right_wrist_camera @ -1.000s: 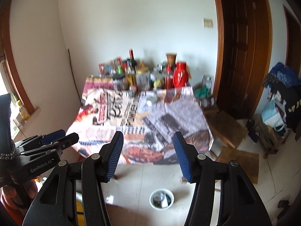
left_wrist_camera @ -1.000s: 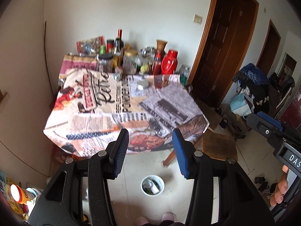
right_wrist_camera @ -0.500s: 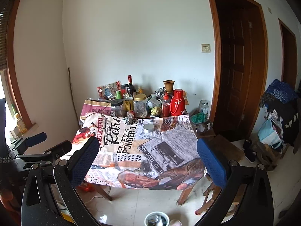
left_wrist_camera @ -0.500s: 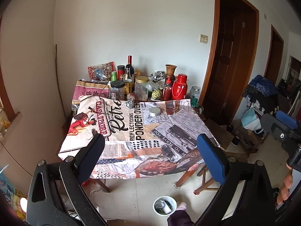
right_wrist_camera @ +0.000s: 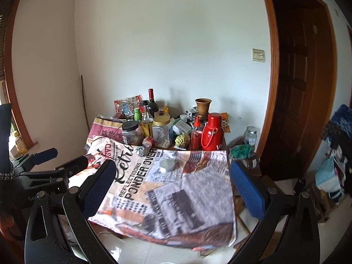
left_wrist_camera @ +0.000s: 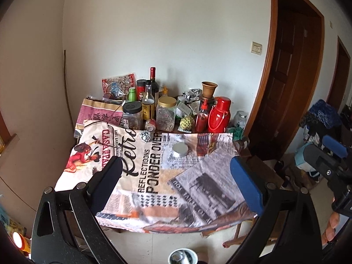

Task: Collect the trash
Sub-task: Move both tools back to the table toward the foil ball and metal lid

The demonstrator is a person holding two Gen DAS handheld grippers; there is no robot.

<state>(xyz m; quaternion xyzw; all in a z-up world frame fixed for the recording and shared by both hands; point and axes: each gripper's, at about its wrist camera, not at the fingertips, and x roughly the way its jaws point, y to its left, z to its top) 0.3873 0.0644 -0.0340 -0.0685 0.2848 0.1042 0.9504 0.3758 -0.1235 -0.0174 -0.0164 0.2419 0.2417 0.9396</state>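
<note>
Both the left gripper [left_wrist_camera: 176, 187] and the right gripper [right_wrist_camera: 173, 187] stand with jaws wide and nothing between them, pointing at the cloth-covered table [left_wrist_camera: 198, 182]. A crumpled foil ball [left_wrist_camera: 146, 135] lies on the cloth just before the jars [left_wrist_camera: 166, 114], and a white bin [left_wrist_camera: 181, 257] sits on the floor below the table's near edge.

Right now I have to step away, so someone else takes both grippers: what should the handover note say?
Left gripper: open, empty. Right gripper: open, empty. Both face the cloth-covered table without touching it.
Likely trash on the cloth: crumpled foil ball and round metal lid, in front of the jars and bottles at the back.
White bin on the floor below the near edge, with some items inside.
Done: nothing picked up at this moment.
Left: pick up the foil ball and lid, drop them in the bin.
</note>
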